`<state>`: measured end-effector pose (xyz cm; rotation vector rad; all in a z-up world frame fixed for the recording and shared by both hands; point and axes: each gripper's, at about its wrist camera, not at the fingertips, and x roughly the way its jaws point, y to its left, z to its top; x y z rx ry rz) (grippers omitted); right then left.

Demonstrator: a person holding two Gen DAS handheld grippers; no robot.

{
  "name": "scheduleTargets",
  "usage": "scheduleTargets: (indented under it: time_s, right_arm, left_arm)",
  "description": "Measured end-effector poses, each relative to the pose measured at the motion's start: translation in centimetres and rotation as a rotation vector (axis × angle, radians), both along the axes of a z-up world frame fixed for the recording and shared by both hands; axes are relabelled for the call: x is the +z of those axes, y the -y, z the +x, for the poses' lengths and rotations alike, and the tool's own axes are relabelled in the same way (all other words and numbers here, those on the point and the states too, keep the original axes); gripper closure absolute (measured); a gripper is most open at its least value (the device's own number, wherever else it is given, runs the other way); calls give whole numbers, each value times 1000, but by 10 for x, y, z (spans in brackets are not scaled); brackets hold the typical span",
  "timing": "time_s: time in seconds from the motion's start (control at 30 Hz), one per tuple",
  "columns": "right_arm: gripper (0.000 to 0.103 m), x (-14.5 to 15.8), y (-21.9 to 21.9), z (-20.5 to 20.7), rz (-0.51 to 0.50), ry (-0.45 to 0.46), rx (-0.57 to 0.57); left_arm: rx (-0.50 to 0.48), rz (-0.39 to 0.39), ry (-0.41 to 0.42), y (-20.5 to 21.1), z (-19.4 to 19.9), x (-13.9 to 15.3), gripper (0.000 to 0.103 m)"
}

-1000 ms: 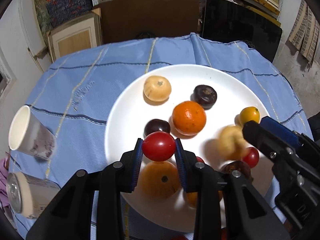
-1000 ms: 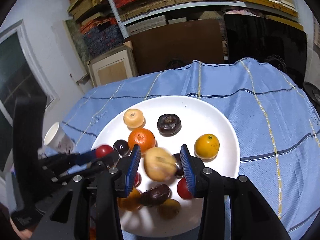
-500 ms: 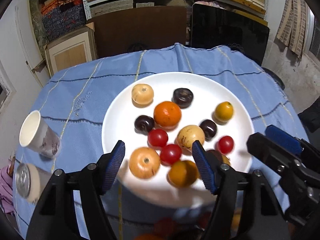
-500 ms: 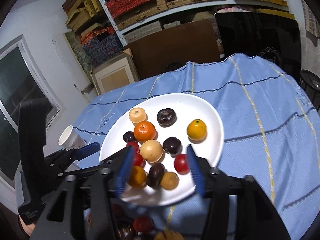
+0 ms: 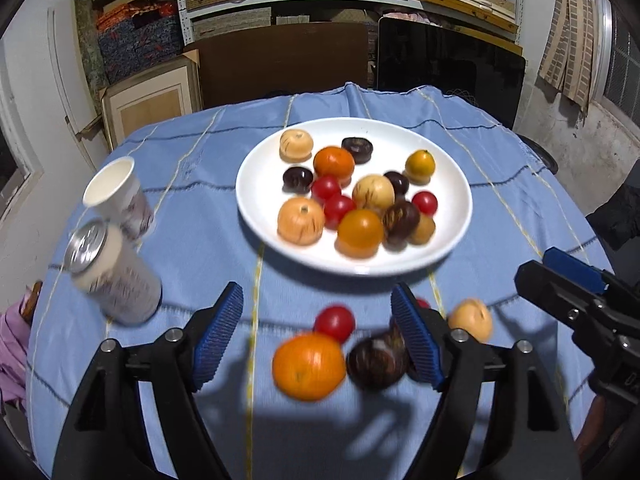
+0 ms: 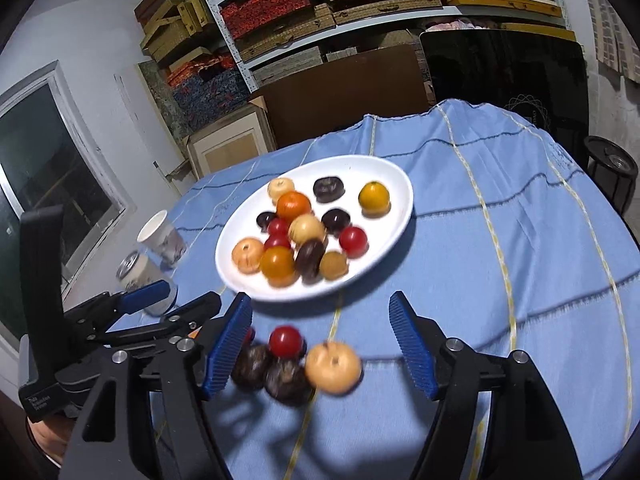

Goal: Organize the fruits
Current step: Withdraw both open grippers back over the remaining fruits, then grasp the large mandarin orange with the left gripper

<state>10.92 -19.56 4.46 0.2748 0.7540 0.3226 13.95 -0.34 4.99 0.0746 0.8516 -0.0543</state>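
Note:
A white plate [image 5: 256,184] [image 6: 400,208] holds several fruits: oranges, red tomatoes, dark plums and tan fruits. Loose fruits lie on the blue cloth in front of it: an orange [image 5: 309,365], a red tomato [image 5: 335,322] [image 6: 285,341], a dark plum [image 5: 376,360] [image 6: 286,378] and a tan fruit [image 5: 470,319] [image 6: 333,366]. My left gripper [image 5: 318,338] is open and empty above the loose fruits. My right gripper [image 6: 320,344] is open and empty above the same group. Each gripper shows in the other's view.
A white paper cup [image 5: 116,196] [image 6: 162,236] and a pale drink can [image 5: 114,272] [image 6: 140,276] stand left of the plate. The round table's blue cloth [image 5: 200,220] drops off at the edges. Shelves, boxes and a dark panel stand behind the table.
Left gripper let go of a red tomato and right gripper let go of a tan fruit onto the plate. Both opened and pulled back toward the near loose fruits.

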Motion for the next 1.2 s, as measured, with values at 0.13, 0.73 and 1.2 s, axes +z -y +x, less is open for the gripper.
scheduleTargets:
  time_s: [0.13, 0.73, 1.2]
  right_arm:
    - [31, -7, -2, -17, -10, -1, 3]
    - [22, -41, 25, -40, 4, 58, -109]
    - [20, -41, 17, -41, 72, 0, -29]
  left_arm:
    - [11, 12, 32, -4, -28, 1, 26]
    - [-8, 17, -6, -28, -54, -37, 21]
    - [33, -25, -57, -29, -29, -58, 35]
